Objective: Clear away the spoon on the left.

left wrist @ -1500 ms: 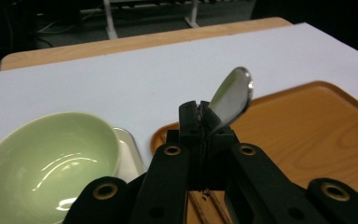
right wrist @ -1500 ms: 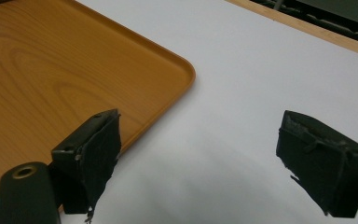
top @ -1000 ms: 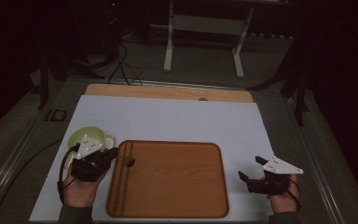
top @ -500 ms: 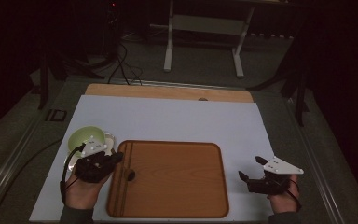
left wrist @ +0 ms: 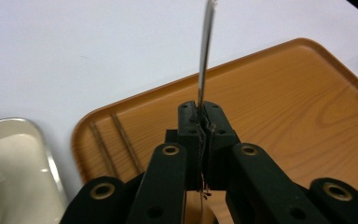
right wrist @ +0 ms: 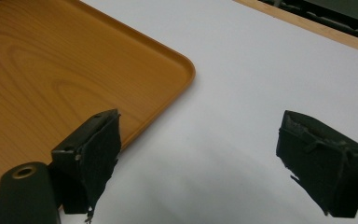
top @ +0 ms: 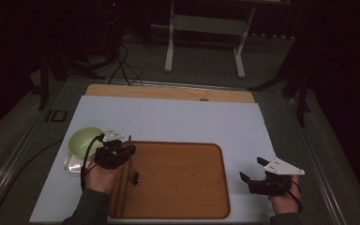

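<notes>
White table mat, 1 wooden tray, left hand-held gripper clamping 1 thin utensil, right hand-held gripper gaping.

The high view is dim: the room beyond the table is nearly black, and the white mat is the brightest surface. Both gripper views are brightly lit. The near black jaws are soft and out of focus. Soft grey shadows lie on the mat under the right gripper.
</notes>
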`<state>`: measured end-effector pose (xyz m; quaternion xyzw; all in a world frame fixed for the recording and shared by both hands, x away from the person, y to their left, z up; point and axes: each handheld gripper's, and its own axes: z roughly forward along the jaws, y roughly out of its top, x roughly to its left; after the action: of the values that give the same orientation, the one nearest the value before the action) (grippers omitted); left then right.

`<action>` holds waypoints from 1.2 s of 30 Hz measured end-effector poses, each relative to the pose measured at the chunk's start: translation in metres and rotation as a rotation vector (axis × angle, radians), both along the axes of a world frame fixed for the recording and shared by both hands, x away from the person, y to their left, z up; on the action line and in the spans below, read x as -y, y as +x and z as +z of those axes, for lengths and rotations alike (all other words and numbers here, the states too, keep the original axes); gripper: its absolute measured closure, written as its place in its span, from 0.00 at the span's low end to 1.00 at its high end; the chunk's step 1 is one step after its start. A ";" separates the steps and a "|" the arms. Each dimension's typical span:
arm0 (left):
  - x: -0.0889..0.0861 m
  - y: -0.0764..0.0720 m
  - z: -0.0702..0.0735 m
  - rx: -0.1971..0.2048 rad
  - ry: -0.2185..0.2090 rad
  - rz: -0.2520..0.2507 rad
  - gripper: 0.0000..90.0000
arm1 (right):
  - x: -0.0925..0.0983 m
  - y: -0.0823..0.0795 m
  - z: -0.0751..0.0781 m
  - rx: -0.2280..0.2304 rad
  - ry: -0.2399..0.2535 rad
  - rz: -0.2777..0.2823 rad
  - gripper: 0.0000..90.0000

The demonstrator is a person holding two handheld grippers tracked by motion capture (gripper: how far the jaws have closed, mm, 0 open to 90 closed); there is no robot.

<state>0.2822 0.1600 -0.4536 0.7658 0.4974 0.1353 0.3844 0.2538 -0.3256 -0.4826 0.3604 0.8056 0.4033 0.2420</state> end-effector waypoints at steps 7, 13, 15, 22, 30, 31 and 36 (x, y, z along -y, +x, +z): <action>0.001 -0.002 -0.021 -0.061 -0.080 -0.022 0.93 | 0.000 0.000 0.000 0.000 0.000 0.006 0.15; -0.002 -0.004 -0.037 -0.103 -0.144 -0.021 0.92 | -0.001 0.000 0.000 -0.003 -0.003 0.007 0.15; -0.001 -0.004 -0.041 -0.111 -0.155 -0.021 0.90 | -0.001 0.000 0.000 -0.003 -0.005 0.008 0.15; 0.005 -0.002 -0.048 -0.130 -0.107 -0.016 0.87 | -0.001 0.000 0.000 -0.003 -0.001 0.007 0.15; 0.014 -0.001 -0.055 -0.130 0.069 0.012 0.77 | -0.001 0.000 0.000 -0.004 -0.001 0.009 0.15; 0.015 -0.001 -0.056 -0.132 0.086 0.004 0.74 | -0.001 0.000 0.000 -0.003 -0.001 0.009 0.15; 0.022 0.005 -0.059 -0.155 0.130 -0.052 0.62 | -0.001 0.000 0.000 -0.005 -0.001 0.010 0.15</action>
<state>0.2872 0.1383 -0.5129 0.8101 0.4957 0.0975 0.2975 0.2537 -0.3246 -0.4823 0.3574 0.8080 0.4033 0.2383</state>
